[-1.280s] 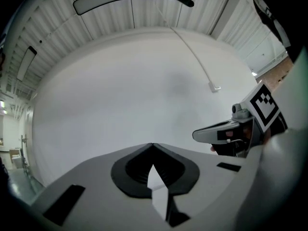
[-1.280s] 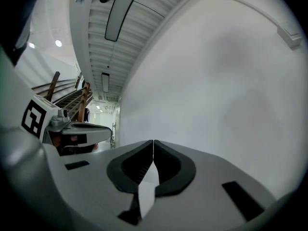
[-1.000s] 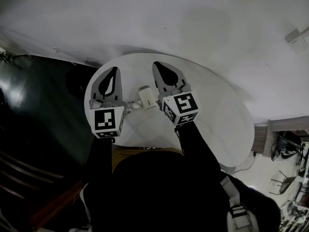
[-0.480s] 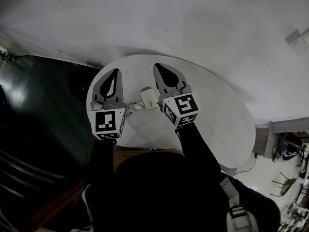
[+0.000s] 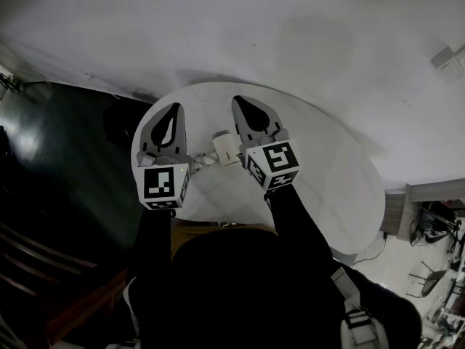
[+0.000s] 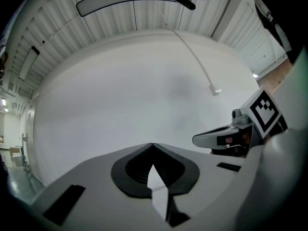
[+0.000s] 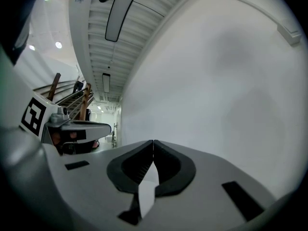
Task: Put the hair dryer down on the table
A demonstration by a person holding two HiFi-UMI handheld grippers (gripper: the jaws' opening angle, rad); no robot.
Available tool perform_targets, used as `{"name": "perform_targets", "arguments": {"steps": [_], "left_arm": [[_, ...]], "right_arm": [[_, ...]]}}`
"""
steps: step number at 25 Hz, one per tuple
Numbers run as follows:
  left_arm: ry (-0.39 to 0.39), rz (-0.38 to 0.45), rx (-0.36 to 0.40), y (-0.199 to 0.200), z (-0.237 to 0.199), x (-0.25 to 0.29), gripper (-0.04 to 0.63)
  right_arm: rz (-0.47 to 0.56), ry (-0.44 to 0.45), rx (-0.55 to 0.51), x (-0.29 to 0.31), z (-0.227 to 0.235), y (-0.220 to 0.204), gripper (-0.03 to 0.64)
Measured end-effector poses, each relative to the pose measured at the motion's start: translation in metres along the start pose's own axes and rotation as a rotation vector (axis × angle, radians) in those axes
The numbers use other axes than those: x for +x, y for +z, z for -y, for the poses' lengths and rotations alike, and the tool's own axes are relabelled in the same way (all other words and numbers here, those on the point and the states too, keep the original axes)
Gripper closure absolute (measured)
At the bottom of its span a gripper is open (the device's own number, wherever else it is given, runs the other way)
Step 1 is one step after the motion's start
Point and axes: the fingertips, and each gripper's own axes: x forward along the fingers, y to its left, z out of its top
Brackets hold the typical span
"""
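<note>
The white hair dryer (image 5: 224, 148) lies on the round white table (image 5: 327, 180), between my two grippers, with its handle end (image 5: 200, 161) towards the left one. My left gripper (image 5: 173, 108) hovers just left of it, jaws shut with nothing in them (image 6: 153, 144). My right gripper (image 5: 244, 100) is held just right of the dryer, also shut and empty (image 7: 153, 141). Neither gripper touches the dryer. Each gripper view faces the white wall and shows the other gripper at its side, the right one (image 6: 230, 138) and the left one (image 7: 77, 128).
The table stands against a white wall (image 5: 290, 27). Dark floor (image 5: 51, 166) lies to the left past the table's edge. A chair and clutter (image 5: 432, 267) sit at the lower right. A wooden stair rail (image 7: 72, 97) shows in the right gripper view.
</note>
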Motion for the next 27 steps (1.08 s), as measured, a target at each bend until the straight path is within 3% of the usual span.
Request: {"name": "perform_targets", "arguments": {"steps": [4, 27], "left_arm": [[0.006, 0.0, -0.008, -0.0014, -0.0002, -0.0009, 0.58], [-0.002, 0.0, 0.002, -0.0014, -0.0029, 0.0008, 0.58]], "right_arm": [[-0.007, -0.023, -0.057, -0.0021, 0.0002, -0.0003, 0.591], [0.005, -0.011, -0.056, 0.001, -0.0051, 0.0006, 0.591]]}}
